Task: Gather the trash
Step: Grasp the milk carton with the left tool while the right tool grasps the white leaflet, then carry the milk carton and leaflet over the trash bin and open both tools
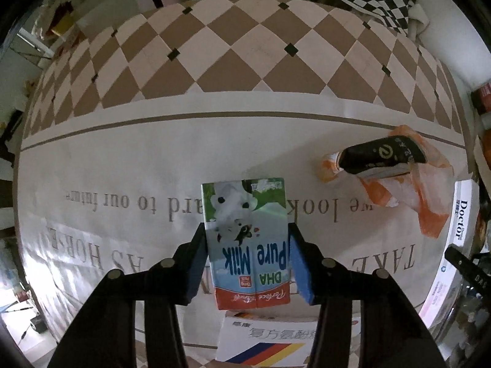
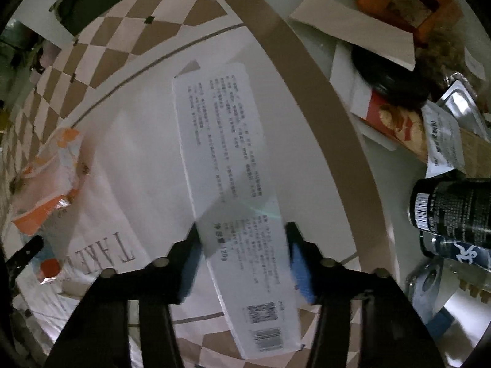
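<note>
Left claw [image 1: 247, 256]: blue pads seen against both sides of the milk carton [image 1: 245, 242], which lies flat on the printed cloth of the worktop [image 1: 153, 159]; jaws about half closed, apparently gripping. A medicine box [image 1: 267, 342] is seen just below the carton at the near edge.

Right claw [image 2: 242, 254]: jaws about half closed around the long white box [image 2: 227, 184], pads at or very near its long edges; firm contact cannot be confirmed through the blur. The box lies diagonally on the cloth, near the worktop's right edge.

Step judged: grasp phase on two trash items at once. Next move calls for confirmed grip on both, then a straight lift.

Clearance: an orange wrapper [image 1: 399, 184] under a black item [image 1: 383, 155] is seen right of the carton, well apart. Open checkered cloth is left toward the far edge. Beyond the right edge, clutter is packed close: dark can [image 2: 451, 205], metal tray [image 2: 460, 101]. Sideways swing there should be avoided.
</note>
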Tool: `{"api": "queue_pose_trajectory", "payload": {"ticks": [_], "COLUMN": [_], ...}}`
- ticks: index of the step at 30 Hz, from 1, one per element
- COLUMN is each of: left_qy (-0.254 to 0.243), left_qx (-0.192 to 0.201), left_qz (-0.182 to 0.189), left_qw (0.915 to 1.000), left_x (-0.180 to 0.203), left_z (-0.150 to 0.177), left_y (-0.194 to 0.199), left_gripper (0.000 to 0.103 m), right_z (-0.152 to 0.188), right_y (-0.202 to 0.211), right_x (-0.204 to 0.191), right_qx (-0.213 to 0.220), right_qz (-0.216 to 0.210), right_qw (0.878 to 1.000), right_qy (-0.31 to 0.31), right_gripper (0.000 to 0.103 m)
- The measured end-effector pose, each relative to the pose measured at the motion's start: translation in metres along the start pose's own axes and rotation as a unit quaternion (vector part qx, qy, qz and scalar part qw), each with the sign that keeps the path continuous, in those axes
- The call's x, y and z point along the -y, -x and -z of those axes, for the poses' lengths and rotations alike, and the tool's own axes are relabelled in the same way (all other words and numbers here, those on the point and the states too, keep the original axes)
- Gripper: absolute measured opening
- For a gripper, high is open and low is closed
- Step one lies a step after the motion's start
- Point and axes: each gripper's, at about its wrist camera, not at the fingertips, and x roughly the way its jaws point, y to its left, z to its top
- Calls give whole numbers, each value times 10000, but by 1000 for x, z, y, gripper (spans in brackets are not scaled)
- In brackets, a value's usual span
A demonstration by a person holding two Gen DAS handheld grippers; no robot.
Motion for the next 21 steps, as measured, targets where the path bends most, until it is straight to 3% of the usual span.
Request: {"api": "queue_pose_trajectory", "payload": {"ticks": [4,11,17,21], "left_qy": [-88,-295,-282,-388], "left_qx": [175,698,1159,1463], "left_qz": [-77,-158,-27,174], "left_qw": [9998,9970,9929,9883], "left_x": [-2,-8,-54,-86], "left_z": [17,64,122,175], "left_y": [18,72,118,149], "left_gripper": [46,46,46,45], "right_z": [6,56,119,186], "right_y": [8,45,82,115], "right_x": [-1,-17,-41,-56], "right_qx": [153,688,1098,1323], "right_qz": [33,41,-348,-661], "right_qw": [9999,9969,9914,9860], "right_qy": [71,381,617,772], "right_gripper": [52,51,51,51]}}
